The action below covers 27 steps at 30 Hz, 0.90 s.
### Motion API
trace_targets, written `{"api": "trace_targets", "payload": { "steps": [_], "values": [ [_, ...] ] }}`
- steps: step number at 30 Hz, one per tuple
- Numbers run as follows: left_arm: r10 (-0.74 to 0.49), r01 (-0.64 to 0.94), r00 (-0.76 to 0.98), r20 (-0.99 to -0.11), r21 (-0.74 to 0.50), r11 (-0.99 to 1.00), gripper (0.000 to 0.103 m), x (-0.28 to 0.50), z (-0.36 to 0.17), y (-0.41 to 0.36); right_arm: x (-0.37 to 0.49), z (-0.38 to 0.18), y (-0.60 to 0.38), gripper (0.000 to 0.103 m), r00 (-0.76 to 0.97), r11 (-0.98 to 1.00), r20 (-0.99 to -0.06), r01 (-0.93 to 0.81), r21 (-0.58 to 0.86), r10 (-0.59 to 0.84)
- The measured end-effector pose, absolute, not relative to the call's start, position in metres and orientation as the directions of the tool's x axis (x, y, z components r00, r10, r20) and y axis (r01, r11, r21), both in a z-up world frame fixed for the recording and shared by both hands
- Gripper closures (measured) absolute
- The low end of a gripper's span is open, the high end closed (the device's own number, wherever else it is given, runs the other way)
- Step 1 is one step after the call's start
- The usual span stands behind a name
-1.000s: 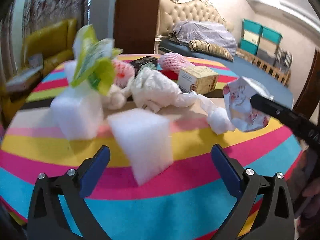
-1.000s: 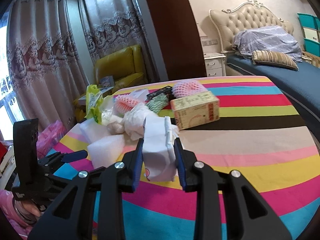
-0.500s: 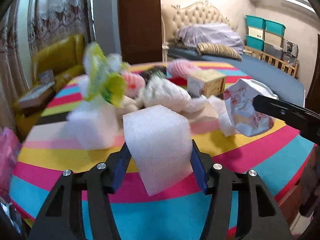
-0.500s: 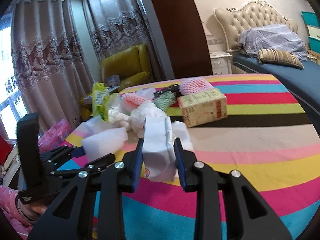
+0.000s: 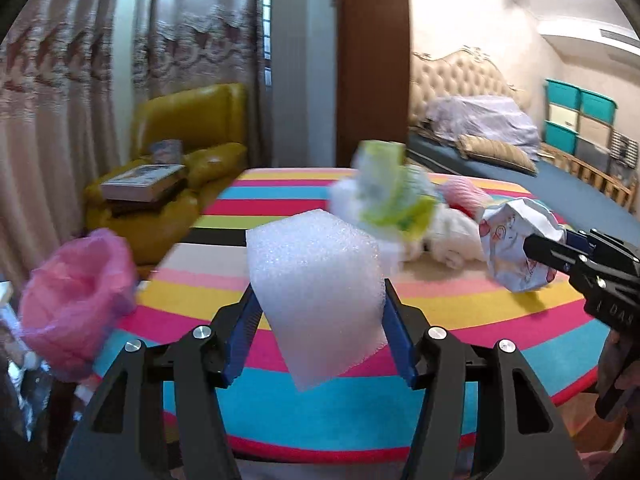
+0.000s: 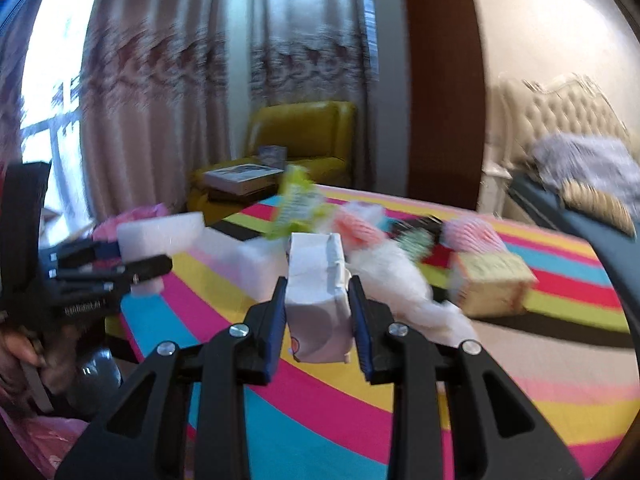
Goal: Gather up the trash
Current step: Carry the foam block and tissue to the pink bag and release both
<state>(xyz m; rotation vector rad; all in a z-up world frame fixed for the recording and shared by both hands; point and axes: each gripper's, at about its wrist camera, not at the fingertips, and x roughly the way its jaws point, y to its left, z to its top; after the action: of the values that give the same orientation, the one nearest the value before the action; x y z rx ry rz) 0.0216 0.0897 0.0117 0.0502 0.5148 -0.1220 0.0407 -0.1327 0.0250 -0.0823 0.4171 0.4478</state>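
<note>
My left gripper (image 5: 320,304) is shut on a white foam block (image 5: 316,264), held above the near edge of the striped table (image 5: 360,420). In the right wrist view the same gripper (image 6: 144,256) sits at the left with the foam block (image 6: 160,232) in it. My right gripper (image 6: 318,292) is shut on a crumpled white paper pack (image 6: 318,276). The left wrist view shows that paper pack (image 5: 516,240) at the right. A pink trash bag (image 5: 76,300) stands open off the table's left edge, left of the foam block.
Trash remains piled mid-table: a second foam block (image 6: 256,268), a green wrapper (image 6: 296,204), a white plastic bag (image 6: 396,268), pink fruit nets (image 6: 472,232) and a small carton (image 6: 492,284). A yellow armchair (image 6: 296,140) with books stands beyond the table; a bed is at the right.
My left gripper closed on the foam block, lifted it off the table and swung left, bringing the pink bag into view. My right gripper also swung left, still holding the paper pack.
</note>
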Motion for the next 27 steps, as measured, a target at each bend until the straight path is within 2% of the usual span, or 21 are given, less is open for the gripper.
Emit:
{"api": "trace_targets", "payload": {
  "steps": [2, 9, 15, 19, 24, 26, 27],
  "values": [
    [-0.057, 0.081, 0.873, -0.485, 0.028, 0.996, 0.049, 0.016, 0.016, 0.113, 0.048, 0.027, -0.116, 0.073, 0.802, 0.881, -0.407, -0.474, 0.010, 0.436],
    [0.081, -0.072, 0.883, -0.462, 0.038, 0.997, 0.048, 0.009, 0.033, 0.189, 0.099, 0.041, -0.030, 0.073, 0.648, 0.732, -0.378, -0.667, 0.138, 0.661],
    [0.161, -0.177, 0.856, -0.490, 0.015, 0.984, 0.048, 0.021, 0.034, 0.272, 0.140, 0.046, 0.069, 0.073, 0.505, 0.600, -0.373, -0.773, 0.205, 0.779],
    [0.196, -0.258, 0.841, -0.504, -0.056, 0.965, 0.048, 0.037, 0.031, 0.333, 0.167, 0.048, 0.145, 0.073, 0.436, 0.546, -0.386, -0.800, 0.247, 0.813],
    [0.217, -0.319, 0.823, -0.524, -0.110, 0.941, 0.047, 0.059, 0.023, 0.397, 0.196, 0.037, 0.229, 0.072, 0.385, 0.529, -0.457, -0.813, 0.243, 0.802],
    [0.211, -0.324, 0.820, -0.533, -0.127, 0.938, 0.044, 0.065, 0.017, 0.419, 0.206, 0.031, 0.251, 0.056, 0.353, 0.514, -0.480, -0.818, 0.258, 0.803],
    [0.217, -0.336, 0.816, -0.536, -0.134, 0.932, 0.038, 0.065, 0.015, 0.425, 0.207, 0.031, 0.254, 0.046, 0.364, 0.521, -0.477, -0.816, 0.252, 0.800]
  ]
}}
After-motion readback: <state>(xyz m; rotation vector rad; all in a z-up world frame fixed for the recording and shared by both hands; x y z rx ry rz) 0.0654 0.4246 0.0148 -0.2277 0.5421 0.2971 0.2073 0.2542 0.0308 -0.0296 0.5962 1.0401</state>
